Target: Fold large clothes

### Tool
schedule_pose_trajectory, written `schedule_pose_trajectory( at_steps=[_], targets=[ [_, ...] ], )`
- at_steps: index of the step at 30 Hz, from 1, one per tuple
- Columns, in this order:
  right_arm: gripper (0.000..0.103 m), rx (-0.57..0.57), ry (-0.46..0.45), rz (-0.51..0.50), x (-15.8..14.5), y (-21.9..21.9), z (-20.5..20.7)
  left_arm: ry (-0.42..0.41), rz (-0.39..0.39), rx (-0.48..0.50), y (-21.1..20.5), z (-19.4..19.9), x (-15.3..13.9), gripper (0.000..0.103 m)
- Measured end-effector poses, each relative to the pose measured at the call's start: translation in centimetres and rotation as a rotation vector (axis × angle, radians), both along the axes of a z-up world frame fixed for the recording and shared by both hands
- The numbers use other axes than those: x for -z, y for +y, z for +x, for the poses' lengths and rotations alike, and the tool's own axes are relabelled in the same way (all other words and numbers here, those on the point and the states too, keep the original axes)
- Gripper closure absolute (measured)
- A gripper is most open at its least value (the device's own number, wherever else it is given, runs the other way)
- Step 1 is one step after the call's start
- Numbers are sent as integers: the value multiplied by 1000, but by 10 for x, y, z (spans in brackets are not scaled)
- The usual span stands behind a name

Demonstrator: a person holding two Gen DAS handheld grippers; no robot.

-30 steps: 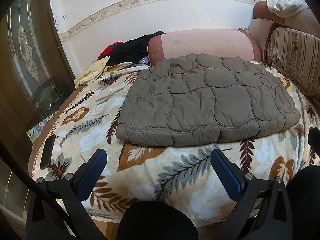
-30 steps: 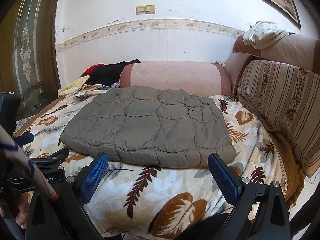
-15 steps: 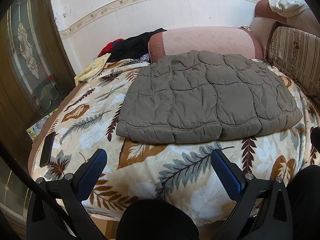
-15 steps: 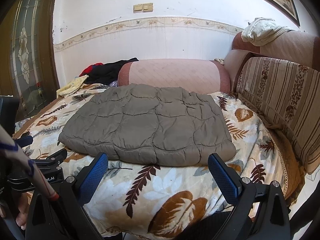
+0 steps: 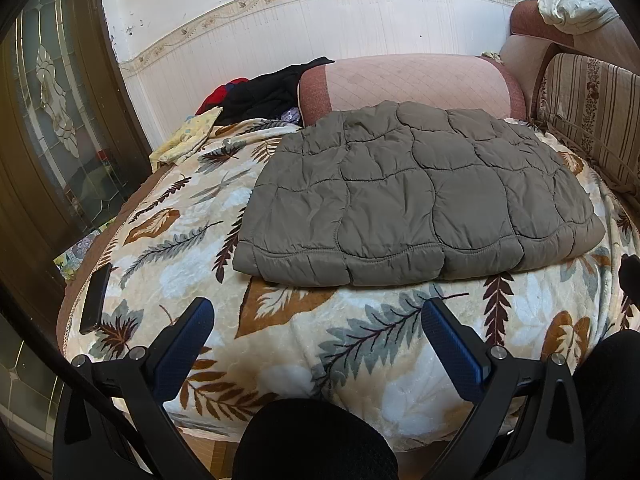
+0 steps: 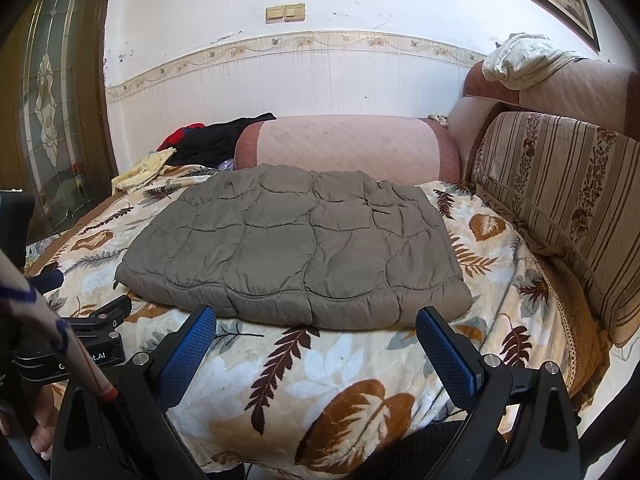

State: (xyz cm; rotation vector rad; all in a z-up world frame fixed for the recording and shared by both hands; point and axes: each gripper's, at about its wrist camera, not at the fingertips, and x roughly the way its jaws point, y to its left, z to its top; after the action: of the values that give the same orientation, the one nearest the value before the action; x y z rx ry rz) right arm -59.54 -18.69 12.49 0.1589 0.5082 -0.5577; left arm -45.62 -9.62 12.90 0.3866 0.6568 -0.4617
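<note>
**Quilted jacket, folded, on bed**

Grey-green quilted jacket (image 5: 416,196) — folded flat, lying on the leaf-print blanket (image 5: 304,336) of the bed, just before the pink bolster (image 6: 344,144). Left hand-held gripper (image 5: 316,316) — fingers spread wide, empty, short of the jacket's near edge. Right hand-held gripper (image 6: 316,322) — likewise spread, empty
</note>
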Motion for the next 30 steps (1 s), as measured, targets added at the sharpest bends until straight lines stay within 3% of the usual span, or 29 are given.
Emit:
schedule_pose_trajectory(
  at_steps=[30],
  targets=[
    [1,7,3,2,1,-1,-2,-8,-5,2,2,-1,-4,0]
  ],
)
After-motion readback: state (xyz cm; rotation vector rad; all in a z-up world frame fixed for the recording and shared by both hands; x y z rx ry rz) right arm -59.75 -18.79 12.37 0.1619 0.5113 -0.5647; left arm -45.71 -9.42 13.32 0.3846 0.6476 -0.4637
